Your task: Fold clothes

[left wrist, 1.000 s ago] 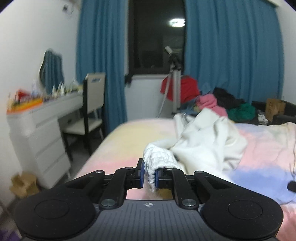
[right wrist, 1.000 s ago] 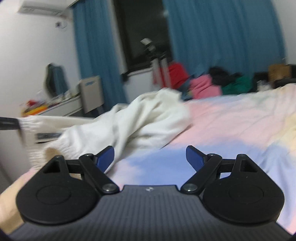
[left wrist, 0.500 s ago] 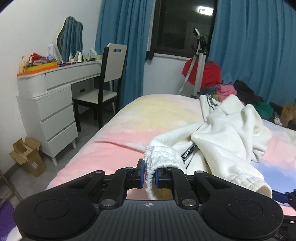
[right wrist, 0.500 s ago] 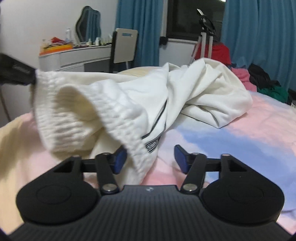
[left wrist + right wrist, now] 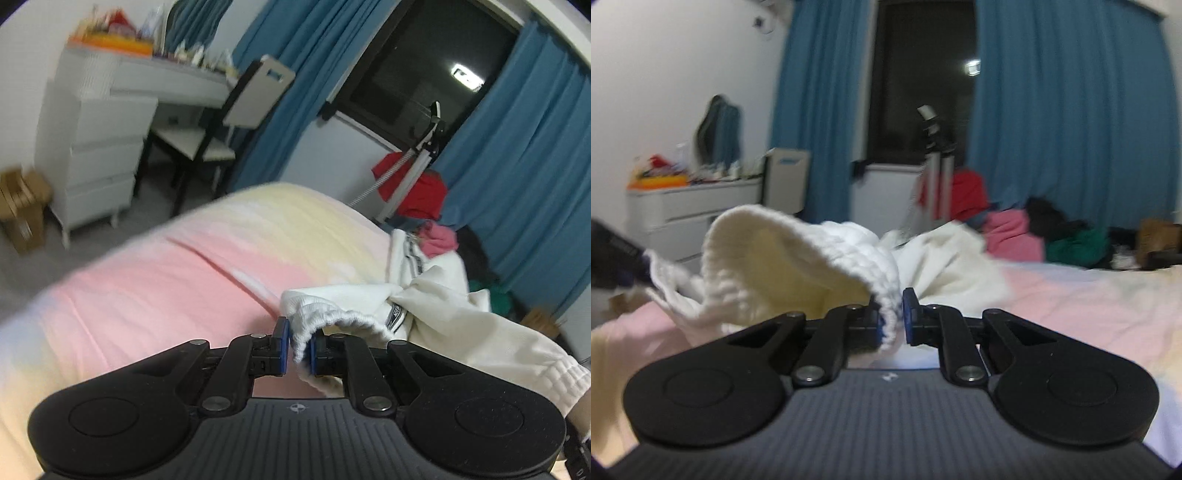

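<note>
Here the left tool (image 5: 298, 350) is clamped on the ribbed waistband of the white garment (image 5: 436, 306), which trails off to its right across the pastel bed (image 5: 166, 295). The right tool (image 5: 894, 317) pinches another stretch of that same waistband (image 5: 798, 254), the band arching up to its left, above the bed.
</note>
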Demonstrator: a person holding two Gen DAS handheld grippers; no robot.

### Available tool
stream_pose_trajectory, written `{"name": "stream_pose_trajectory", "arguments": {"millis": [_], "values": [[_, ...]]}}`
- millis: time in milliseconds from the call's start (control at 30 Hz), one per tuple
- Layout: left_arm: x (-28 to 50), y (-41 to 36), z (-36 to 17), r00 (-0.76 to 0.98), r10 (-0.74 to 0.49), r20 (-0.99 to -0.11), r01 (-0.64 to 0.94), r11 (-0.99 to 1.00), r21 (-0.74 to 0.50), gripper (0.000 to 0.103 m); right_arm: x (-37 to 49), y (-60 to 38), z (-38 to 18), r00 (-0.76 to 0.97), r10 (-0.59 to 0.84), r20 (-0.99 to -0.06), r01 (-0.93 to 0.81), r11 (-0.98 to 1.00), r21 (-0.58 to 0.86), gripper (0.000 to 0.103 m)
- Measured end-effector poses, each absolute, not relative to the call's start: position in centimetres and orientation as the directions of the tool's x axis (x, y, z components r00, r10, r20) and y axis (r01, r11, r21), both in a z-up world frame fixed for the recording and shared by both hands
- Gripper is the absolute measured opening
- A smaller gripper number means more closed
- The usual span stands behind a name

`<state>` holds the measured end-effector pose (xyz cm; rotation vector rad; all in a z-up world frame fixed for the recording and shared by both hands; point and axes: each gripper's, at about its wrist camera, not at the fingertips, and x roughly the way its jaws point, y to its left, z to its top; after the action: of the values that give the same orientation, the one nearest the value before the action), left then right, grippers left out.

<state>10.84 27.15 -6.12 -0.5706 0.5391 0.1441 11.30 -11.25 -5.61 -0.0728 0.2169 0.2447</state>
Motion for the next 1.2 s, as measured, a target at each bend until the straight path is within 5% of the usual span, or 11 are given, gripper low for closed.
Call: {"name": "stream_pose_trajectory", "arguments": {"millis": [233, 333, 600, 667, 767, 1033, 1200], "values": [[11.7, 28.2, -8.3, 0.727, -0.04, -0.686, -0.334, 0.851, -0.404, 0.012, 10.6, -13.3, -9.2, 0.8, 0.271, -0.535, -0.292, 0.955, 0.048, 0.013], [11.4, 28.6, -8.5, 0.704, -0.046, -0.709, -0.34, 0.854, -0.394, 0.016, 9.7, -11.9, -9.6, 0.764, 0.274, -0.584, -0.34, 0.94, -0.003, 0.013], [7.7, 28.0, -5.7, 0.697, -0.078, -0.713, -0.286, 0.882, -0.375, 0.043, 9.1, -14.3, -7.3, 0.692, 0.425, -0.583, -0.441, 0.889, 0.124, 0.019], [6.8, 27.9, -4.6, 0.717, -0.103, -0.69, -0.261, 0.878, -0.402, 0.053, 9.0, -15.5, -6.6, 0.667, 0.497, -0.554, -0.46, 0.861, 0.218, 0.041], [6.3, 28.0, -4.3, 0.734, -0.195, -0.65, -0.221, 0.837, -0.501, 0.065, 9.1, -17.1, -5.6, 0.677, 0.56, -0.478, -0.445, 0.829, 0.339, 0.061], [7.7, 28.7, -6.7, 0.712, -0.396, -0.579, -0.222, 0.656, -0.721, 0.068, 11.6, -20.1, -7.9, 0.769, 0.523, -0.367, -0.259, 0.781, 0.569, 0.068], [10.7, 28.2, -9.0, 0.694, -0.375, -0.614, -0.281, 0.644, -0.711, 0.069, 13.5, -20.3, -10.2, 0.774, 0.535, -0.338, -0.214, 0.724, 0.656, 0.068]]}}
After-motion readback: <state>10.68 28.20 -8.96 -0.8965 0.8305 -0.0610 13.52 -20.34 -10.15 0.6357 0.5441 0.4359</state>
